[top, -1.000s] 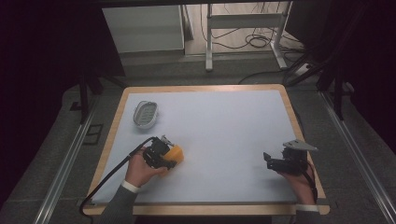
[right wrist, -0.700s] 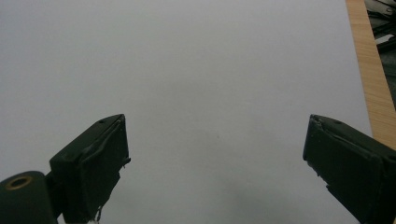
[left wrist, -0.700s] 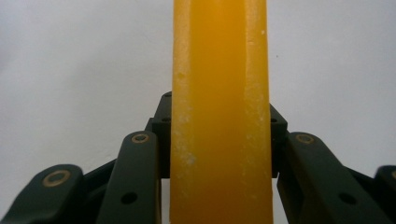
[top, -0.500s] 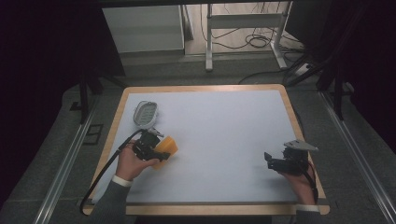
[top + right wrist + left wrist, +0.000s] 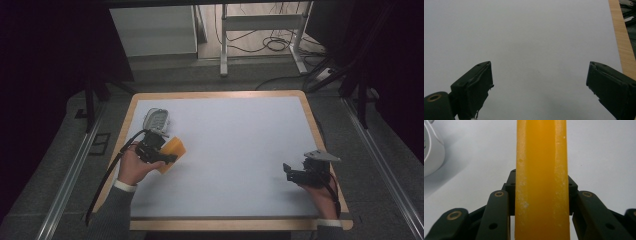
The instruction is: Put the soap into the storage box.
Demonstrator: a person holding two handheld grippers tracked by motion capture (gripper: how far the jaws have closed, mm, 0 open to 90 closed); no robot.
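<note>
The orange block point(image 5: 541, 182) is clamped between the two black jaws of the left gripper point(image 5: 162, 156), and in the left gripper view it is seen edge-on, running straight up the middle with pale scuffed specks along its surface. From the high view the same orange block point(image 5: 171, 151) is held at the left side of the table point(image 5: 215, 94), tilted, with its outer end projecting to the right of the gripper. Whether it is lifted off the white surface or resting on it cannot be told. The gripper is carried by the person's left hand point(image 5: 134, 167), a grey sleeve with a white cuff point(image 5: 123, 186) showing at the wrist, and a black cable point(image 5: 107, 172) is trailed back toward the near edge.

Just beyond the left gripper, a small white device with a grid of buttons point(image 5: 155, 120) is lying near the far-left corner; its rounded white edge point(image 5: 431, 152) is caught at the left of the left gripper view, close to the block but apart from it.

Well across the table, near the right edge, the right gripper point(image 5: 290, 172) is held low in the right hand point(image 5: 320, 192), a grey three-cornered plate point(image 5: 322, 155) on top. Its jaws are spread wide, nothing between them but bare white surface, with the wooden rim point(image 5: 622, 42) seen at the right of the right gripper view.
</note>
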